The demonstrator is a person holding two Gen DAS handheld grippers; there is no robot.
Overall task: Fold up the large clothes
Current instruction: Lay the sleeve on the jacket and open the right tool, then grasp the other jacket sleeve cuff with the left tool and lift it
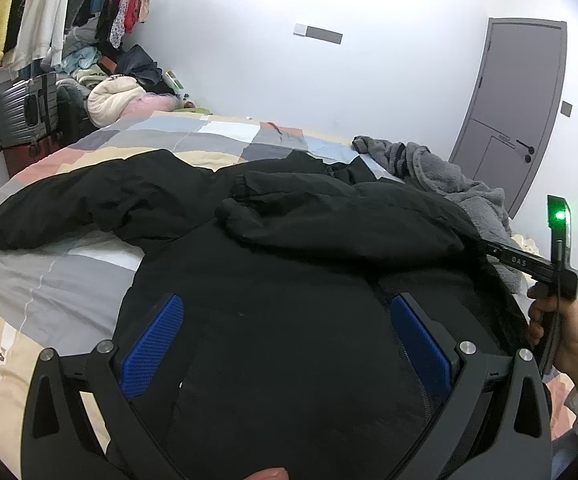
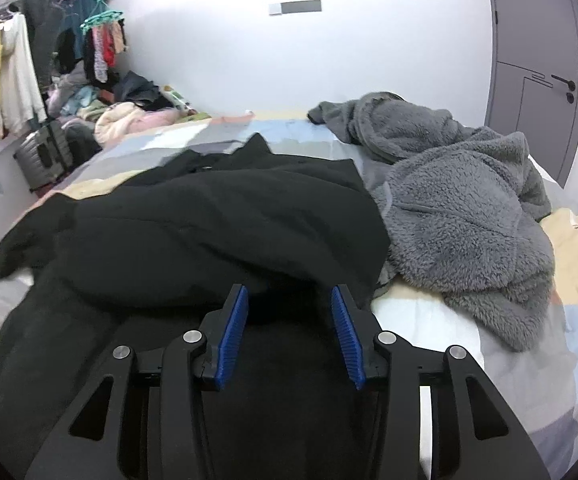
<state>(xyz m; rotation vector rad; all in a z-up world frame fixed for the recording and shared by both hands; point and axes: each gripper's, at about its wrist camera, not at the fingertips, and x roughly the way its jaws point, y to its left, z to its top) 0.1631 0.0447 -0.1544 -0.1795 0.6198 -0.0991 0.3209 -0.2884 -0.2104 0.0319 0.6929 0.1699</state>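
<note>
**Observer:** Start with the big things. What's in front of you?

**Me:** A bed (image 1: 89, 272) under a patchwork cover of grey, cream and peach blocks. The black jacket (image 1: 289, 248) lies spread across the middle of it, body toward me, collar toward the far wall. It's matte, thick and softly creased. One sleeve (image 1: 69, 208) runs out flat to my left; the other (image 1: 329, 220) is already folded across the chest.

**Observer:** Which way does it lie from your tools?

**Me:** Straight ahead and beneath both. Its long axis runs away from me, hem near, collar far. I judge the outstretched sleeve is the next thing to fold, and my left gripper (image 1: 285, 336) is nearer to it, so that arm should take it.

**Observer:** Anything crowding you?

**Me:** A grey fleece (image 2: 461, 208), shaggy and crumpled, just beside the jacket's right edge, touching it.

**Observer:** And the grippers?

**Me:** The left is spread wide over the jacket's body, its ribbed blue pads (image 1: 153, 344) holding nothing. The right gripper (image 2: 289, 292) is parted at the folded sleeve's edge; black fabric sits between the fingers, not pinched.
</note>
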